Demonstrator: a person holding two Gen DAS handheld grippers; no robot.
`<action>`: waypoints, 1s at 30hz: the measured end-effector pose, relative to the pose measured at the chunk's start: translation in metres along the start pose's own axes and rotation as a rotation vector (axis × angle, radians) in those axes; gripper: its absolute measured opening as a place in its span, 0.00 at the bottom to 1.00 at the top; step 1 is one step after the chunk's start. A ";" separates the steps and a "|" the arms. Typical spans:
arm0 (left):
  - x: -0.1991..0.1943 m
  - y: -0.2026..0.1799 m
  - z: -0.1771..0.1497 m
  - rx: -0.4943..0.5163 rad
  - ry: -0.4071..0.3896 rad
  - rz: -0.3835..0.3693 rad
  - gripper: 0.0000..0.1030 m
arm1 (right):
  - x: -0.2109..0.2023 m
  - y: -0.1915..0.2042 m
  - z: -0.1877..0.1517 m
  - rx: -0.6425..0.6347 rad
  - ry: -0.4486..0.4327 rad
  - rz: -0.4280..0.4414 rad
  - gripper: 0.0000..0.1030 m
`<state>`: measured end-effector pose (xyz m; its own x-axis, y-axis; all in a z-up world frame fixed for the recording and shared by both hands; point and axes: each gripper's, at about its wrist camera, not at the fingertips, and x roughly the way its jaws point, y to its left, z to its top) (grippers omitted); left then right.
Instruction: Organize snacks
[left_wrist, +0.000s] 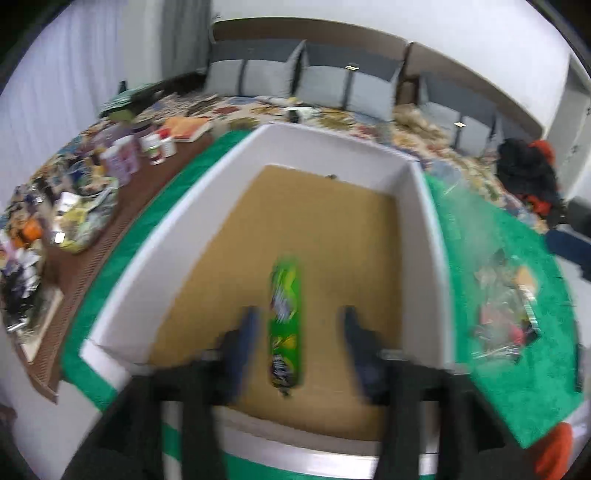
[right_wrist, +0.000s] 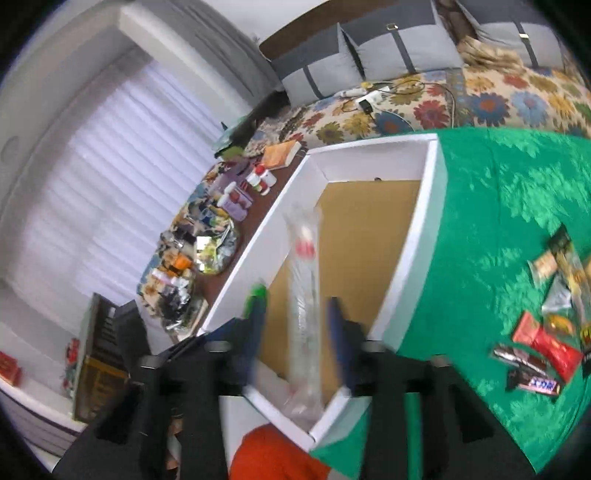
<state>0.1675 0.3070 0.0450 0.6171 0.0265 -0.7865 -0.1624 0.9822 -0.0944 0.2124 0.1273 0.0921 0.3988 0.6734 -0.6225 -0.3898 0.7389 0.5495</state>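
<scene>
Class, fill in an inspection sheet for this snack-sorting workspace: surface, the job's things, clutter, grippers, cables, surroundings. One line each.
Surface: green cloth over the table, white box with a brown floor on it.
Job's things: green tube and clear packet, each seen between open fingers over the box; whether they lie on its floor cannot be told. Loose snacks lie on the cloth right of the box.
Clutter: jars, a book and wrappers on the brown ledge left of the box.
Grippers: left gripper open; right gripper open; neither presses on anything.
Cables: charger lead on the floral bedspread.
Surroundings: cushions, blinds.
</scene>
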 end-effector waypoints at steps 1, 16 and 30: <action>-0.002 0.004 -0.003 0.009 -0.024 0.025 0.76 | -0.001 0.000 -0.001 -0.012 -0.016 -0.010 0.55; 0.050 -0.066 -0.025 0.463 -0.099 0.310 0.77 | -0.136 -0.247 -0.178 -0.013 -0.044 -0.675 0.60; 0.000 -0.067 -0.069 0.289 -0.121 0.293 0.80 | -0.190 -0.285 -0.219 0.113 -0.211 -0.781 0.67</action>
<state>0.1257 0.2287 0.0092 0.6659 0.3171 -0.6753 -0.1327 0.9411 0.3111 0.0656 -0.2170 -0.0685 0.6729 -0.0548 -0.7377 0.1469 0.9873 0.0607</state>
